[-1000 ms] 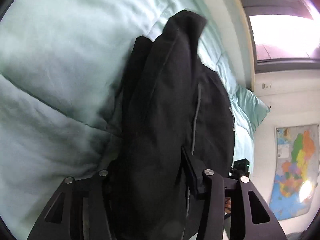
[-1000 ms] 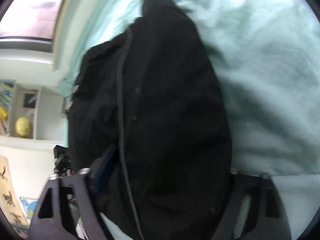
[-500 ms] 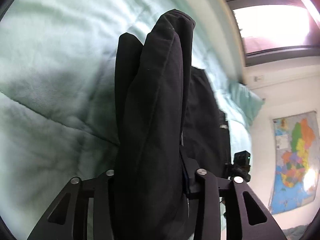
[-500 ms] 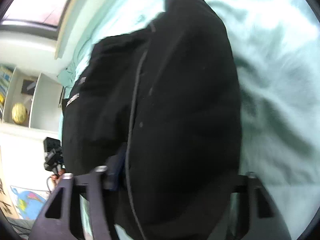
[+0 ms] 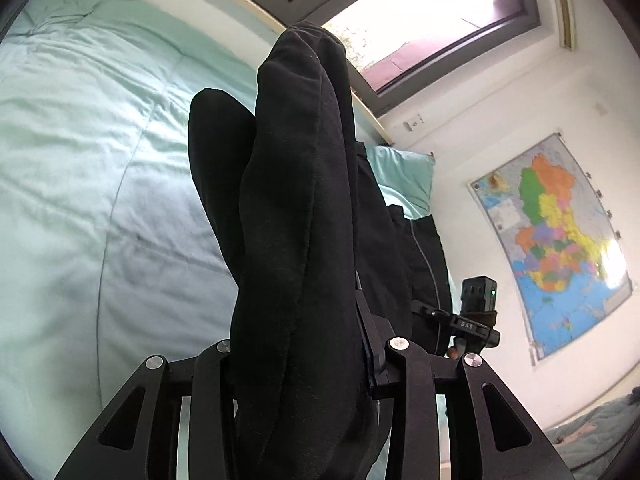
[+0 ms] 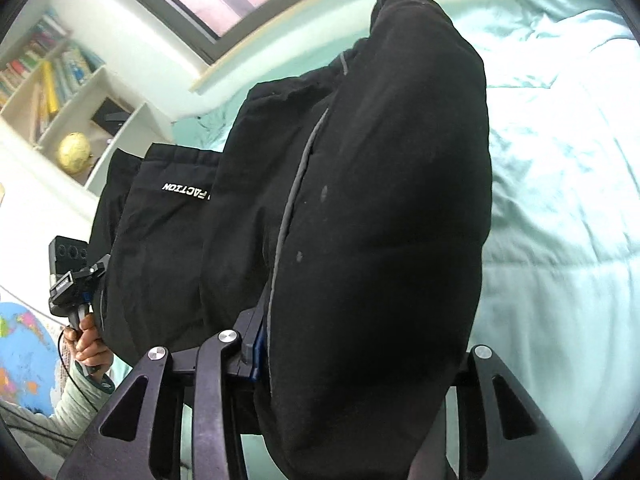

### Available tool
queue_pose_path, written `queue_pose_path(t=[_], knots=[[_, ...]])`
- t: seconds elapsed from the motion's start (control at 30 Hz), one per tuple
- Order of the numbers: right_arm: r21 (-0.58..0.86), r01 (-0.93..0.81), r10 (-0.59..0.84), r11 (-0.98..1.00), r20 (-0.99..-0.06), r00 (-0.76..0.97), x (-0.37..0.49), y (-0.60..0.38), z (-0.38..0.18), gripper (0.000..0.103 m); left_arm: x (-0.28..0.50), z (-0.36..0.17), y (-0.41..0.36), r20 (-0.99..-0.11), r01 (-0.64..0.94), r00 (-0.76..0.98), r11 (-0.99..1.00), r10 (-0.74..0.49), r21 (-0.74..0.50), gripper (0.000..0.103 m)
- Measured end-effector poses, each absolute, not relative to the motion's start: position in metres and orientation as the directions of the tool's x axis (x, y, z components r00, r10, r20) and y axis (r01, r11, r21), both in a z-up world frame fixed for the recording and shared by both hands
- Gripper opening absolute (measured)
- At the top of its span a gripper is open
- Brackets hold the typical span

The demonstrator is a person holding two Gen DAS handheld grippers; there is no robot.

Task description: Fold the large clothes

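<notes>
A black garment (image 5: 296, 200) with grey piping and white lettering (image 6: 184, 192) hangs between both grippers above a mint-green duvet (image 5: 80, 160). My left gripper (image 5: 300, 344) is shut on a thick bunched fold of it, which stands up between the fingers. My right gripper (image 6: 356, 352) has another bulky fold between its jaws; they are closing and press on the cloth. The cloth hides the right finger. In the left wrist view the other gripper's body (image 5: 476, 312) shows beyond the cloth. In the right wrist view a hand (image 6: 88, 344) holds the left one.
The duvet (image 6: 560, 200) spreads out under the garment, with a green pillow (image 5: 404, 172) at its head. A window (image 5: 420, 12) runs along the far wall. A coloured map (image 5: 552, 240) hangs on the wall. White shelves with books (image 6: 60, 80) hold a yellow globe (image 6: 74, 152).
Both grippers have risen with the garment, lifting it off the duvet, so window and walls now show. The right jaws have drawn in on the cloth.
</notes>
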State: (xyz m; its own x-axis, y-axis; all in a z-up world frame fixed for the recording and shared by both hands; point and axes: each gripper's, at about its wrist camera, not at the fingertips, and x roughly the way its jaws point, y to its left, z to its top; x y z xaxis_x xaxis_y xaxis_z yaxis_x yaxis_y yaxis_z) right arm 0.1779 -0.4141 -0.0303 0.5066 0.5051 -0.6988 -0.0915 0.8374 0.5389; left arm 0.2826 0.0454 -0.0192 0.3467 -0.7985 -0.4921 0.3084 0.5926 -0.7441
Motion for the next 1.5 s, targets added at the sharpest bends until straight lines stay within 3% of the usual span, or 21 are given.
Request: queue_pose_path(t=[0.13, 0.33, 0.4, 0.47, 0.5, 0.53, 0.6, 0.67, 0.77, 0.87, 0.93, 1.03, 1.13, 1.3, 1.5], knots=[[0.534, -0.070, 0.501, 0.843, -0.731, 0.463, 0.136, -0.406, -0.035, 0.045, 0.237, -0.036, 0.064, -0.530, 0.270, 0.322, 0.613, -0.784, -0.743, 0.038], [0.522, 0.050, 0.483, 0.851, -0.817, 0.315, 0.118, -0.391, -0.118, 0.045, 0.215, -0.126, 0.073, -0.638, 0.059, 0.216, 0.662, -0.739, -0.747, 0.040], [0.485, 0.121, 0.442, 0.866, -0.857, 0.265, 0.115, -0.391, -0.151, 0.051, 0.211, -0.166, 0.084, -0.706, -0.067, 0.195, 0.709, -0.680, -0.702, 0.051], [0.480, 0.214, 0.428, 0.851, -0.869, 0.248, 0.110, -0.406, -0.181, 0.060, 0.207, -0.214, 0.107, -0.782, -0.225, 0.187, 0.749, -0.595, -0.624, 0.077], [0.495, 0.262, 0.437, 0.829, -0.864, 0.248, 0.107, -0.415, -0.192, 0.068, 0.206, -0.241, 0.122, -0.769, -0.302, 0.178, 0.709, -0.614, -0.637, 0.082], [0.549, 0.336, 0.486, 0.765, -0.835, 0.258, 0.102, -0.430, -0.206, 0.071, 0.201, -0.262, 0.137, -0.684, -0.374, 0.206, 0.590, -0.699, -0.716, 0.082], [0.607, 0.400, 0.537, 0.687, -0.794, 0.284, 0.094, -0.448, -0.214, 0.071, 0.192, -0.272, 0.159, -0.599, -0.450, 0.277, 0.449, -0.751, -0.772, 0.081], [0.605, 0.418, 0.526, 0.678, -0.796, 0.298, 0.085, -0.463, -0.208, 0.071, 0.188, -0.255, 0.173, -0.623, -0.430, 0.293, 0.482, -0.725, -0.763, 0.081], [0.521, 0.400, 0.436, 0.754, -0.852, 0.288, 0.081, -0.466, -0.181, 0.072, 0.182, -0.209, 0.186, -0.756, -0.348, 0.279, 0.671, -0.592, -0.655, 0.080], [0.359, 0.372, 0.256, 0.856, -0.920, 0.298, 0.101, -0.451, -0.137, 0.073, 0.176, -0.157, 0.178, -0.838, -0.232, 0.320, 0.821, -0.443, -0.522, 0.079], [0.328, 0.319, 0.208, 0.889, -0.911, 0.356, 0.101, -0.432, -0.105, 0.074, 0.172, -0.121, 0.164, -0.847, -0.156, 0.378, 0.876, -0.375, -0.457, 0.079], [0.354, 0.220, 0.249, 0.909, -0.884, 0.395, 0.107, -0.397, -0.087, 0.078, 0.172, -0.091, 0.123, -0.825, -0.023, 0.417, 0.903, -0.381, -0.429, 0.079], [0.300, 0.095, 0.257, 0.949, -0.914, 0.313, 0.126, -0.333, -0.103, 0.080, 0.171, -0.101, 0.065, -0.826, 0.101, 0.341, 0.891, -0.448, -0.442, 0.079], [0.054, 0.025, 0.049, 0.998, -0.987, 0.152, 0.134, -0.284, -0.188, 0.082, 0.166, -0.179, -0.015, -0.959, 0.205, 0.195, 0.964, -0.208, -0.168, 0.081], [0.041, 0.060, 0.029, 0.997, -0.984, 0.177, 0.131, -0.288, -0.192, 0.083, 0.166, -0.180, -0.013, -0.956, 0.183, 0.234, 0.974, -0.177, -0.135, 0.083]])
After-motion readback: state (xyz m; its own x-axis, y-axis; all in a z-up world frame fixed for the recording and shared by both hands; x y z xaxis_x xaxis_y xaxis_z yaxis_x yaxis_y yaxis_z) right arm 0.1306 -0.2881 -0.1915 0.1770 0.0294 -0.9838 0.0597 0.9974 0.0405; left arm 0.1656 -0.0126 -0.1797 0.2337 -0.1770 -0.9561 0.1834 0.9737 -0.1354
